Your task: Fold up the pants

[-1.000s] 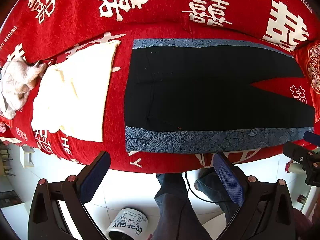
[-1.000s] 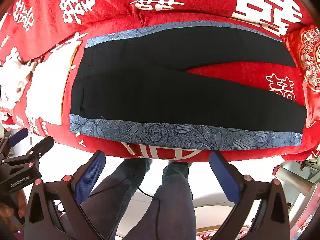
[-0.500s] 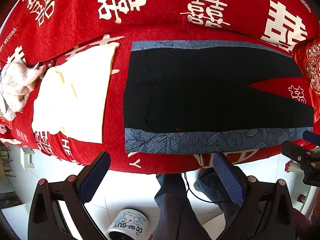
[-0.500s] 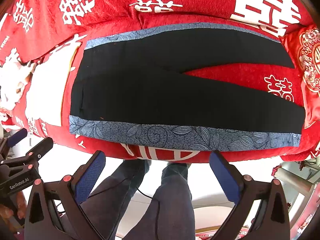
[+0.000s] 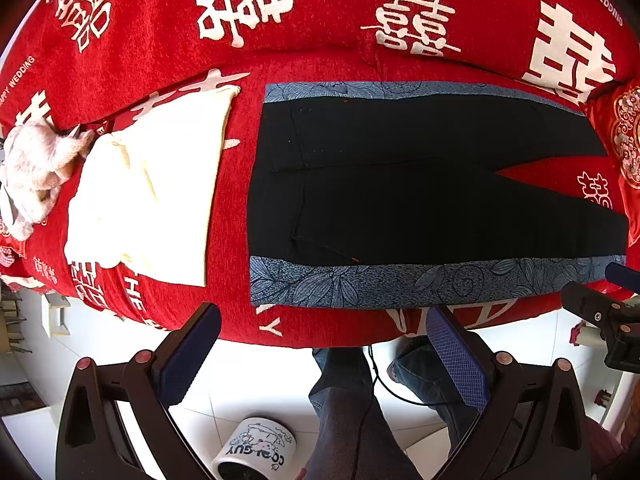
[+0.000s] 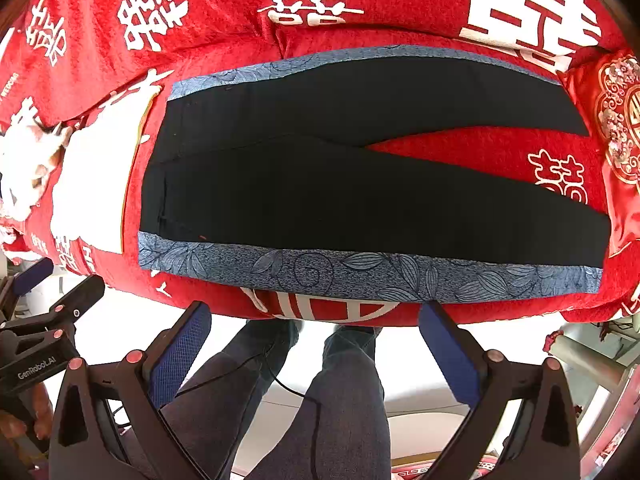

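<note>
matt black cloth pants (image 5: 420, 184) with patterned blue side bands lie on a fuzzy red cover (image 5: 320, 20).

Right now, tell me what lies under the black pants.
The black pants lie flat on the red sofa cover, which shows around them and between the legs. Whatever is printed directly beneath them is hidden.

Left tongs (image 5: 322, 344) and right tongs (image 6: 316, 334) both gape wide, held level side by side, gripping nothing.
</note>
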{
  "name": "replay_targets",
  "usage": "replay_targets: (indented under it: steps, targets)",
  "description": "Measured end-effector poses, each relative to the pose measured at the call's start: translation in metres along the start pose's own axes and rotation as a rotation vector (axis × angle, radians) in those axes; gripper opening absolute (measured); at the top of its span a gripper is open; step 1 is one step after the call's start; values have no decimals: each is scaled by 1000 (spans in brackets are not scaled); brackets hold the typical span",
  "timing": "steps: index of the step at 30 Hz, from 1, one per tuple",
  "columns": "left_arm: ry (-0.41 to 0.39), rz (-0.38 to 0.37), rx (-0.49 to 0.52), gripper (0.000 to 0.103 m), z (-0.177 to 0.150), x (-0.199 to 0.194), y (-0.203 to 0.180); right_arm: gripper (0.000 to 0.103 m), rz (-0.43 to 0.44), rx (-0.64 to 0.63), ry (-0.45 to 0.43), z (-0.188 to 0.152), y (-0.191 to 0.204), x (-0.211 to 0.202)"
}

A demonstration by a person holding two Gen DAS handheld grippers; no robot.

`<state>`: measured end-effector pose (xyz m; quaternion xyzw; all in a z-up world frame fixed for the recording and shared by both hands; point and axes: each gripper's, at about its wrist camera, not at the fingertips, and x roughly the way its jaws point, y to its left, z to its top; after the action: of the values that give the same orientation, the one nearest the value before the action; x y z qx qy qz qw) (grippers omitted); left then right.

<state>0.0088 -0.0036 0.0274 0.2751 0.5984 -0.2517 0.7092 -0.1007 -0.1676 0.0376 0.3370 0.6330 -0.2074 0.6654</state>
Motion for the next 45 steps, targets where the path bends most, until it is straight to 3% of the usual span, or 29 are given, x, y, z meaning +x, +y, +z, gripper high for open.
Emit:
replay_targets:
  steps: [29,38,45]
  targets:
    - [-4,27,-55,103,-11,0,-12,103,30,-23,-3,0,-18,3]
    - [32,-41,-249,103,-26,24,7,103,169,-38,34,-2,-35,21]
    - [48,-86,-352,103,-34,69,33,103,415,25,83,-6,-16,67]
